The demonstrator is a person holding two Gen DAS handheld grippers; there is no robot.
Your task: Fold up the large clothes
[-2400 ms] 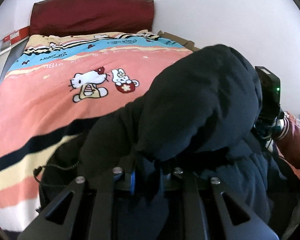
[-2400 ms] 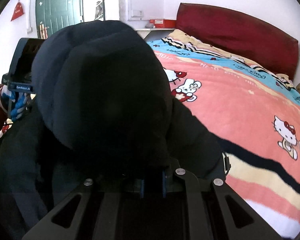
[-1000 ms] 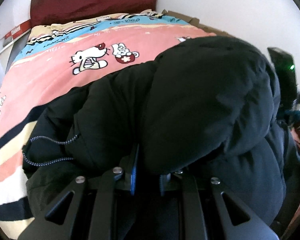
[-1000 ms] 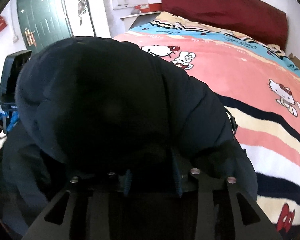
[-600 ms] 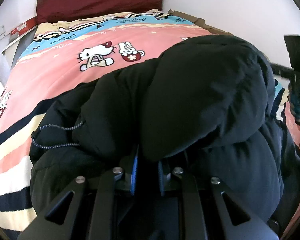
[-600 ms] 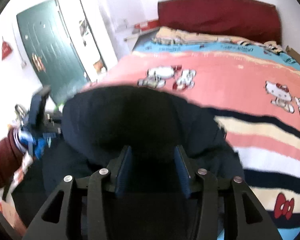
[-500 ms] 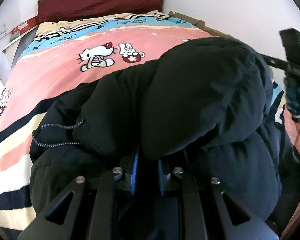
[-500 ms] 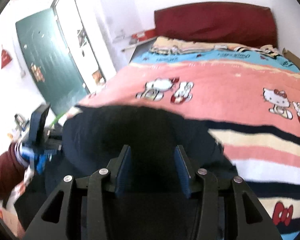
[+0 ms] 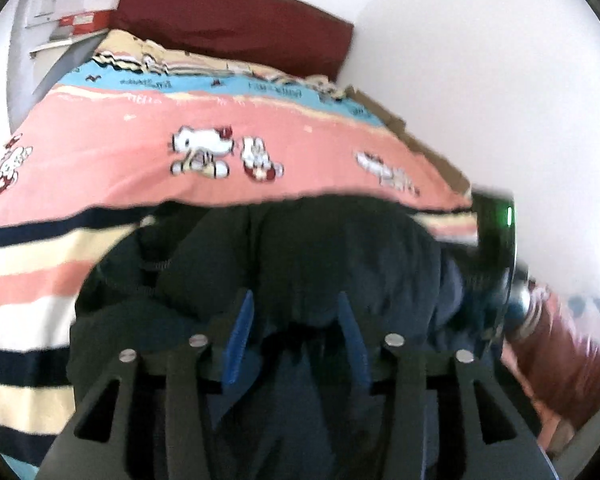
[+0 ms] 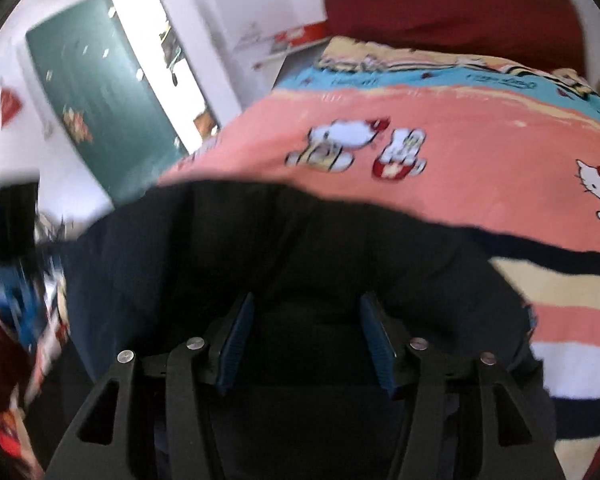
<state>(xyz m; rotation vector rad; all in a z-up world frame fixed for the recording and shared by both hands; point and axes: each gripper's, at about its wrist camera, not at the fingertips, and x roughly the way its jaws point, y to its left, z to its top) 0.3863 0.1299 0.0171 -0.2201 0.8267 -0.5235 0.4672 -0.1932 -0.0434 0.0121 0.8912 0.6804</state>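
Observation:
A dark navy padded jacket [image 9: 340,256] lies bunched on the near end of the bed, seen also in the right wrist view [image 10: 260,248]. My left gripper [image 9: 294,332] is open, its blue pads [image 9: 238,332] spread apart just above the jacket, with nothing between them. My right gripper [image 10: 306,336] is open too, blue pads [image 10: 374,340] wide apart over the jacket. The right gripper's body [image 9: 494,248] shows at the right of the left wrist view. The left gripper's body [image 10: 12,224] shows at the left of the right wrist view. Both views are motion-blurred.
The bed has a pink, striped cartoon-cat cover [image 9: 140,148] and a dark red headboard [image 9: 236,20]. A white wall [image 9: 480,80] runs along its right side. A green door [image 10: 96,96] stands to the left. A red-sleeved arm [image 9: 556,352] holds the right gripper.
Both grippers have opened and let go of the jacket. The raised hood has dropped flat onto the bed. Both grippers have pulled back and tilted up.

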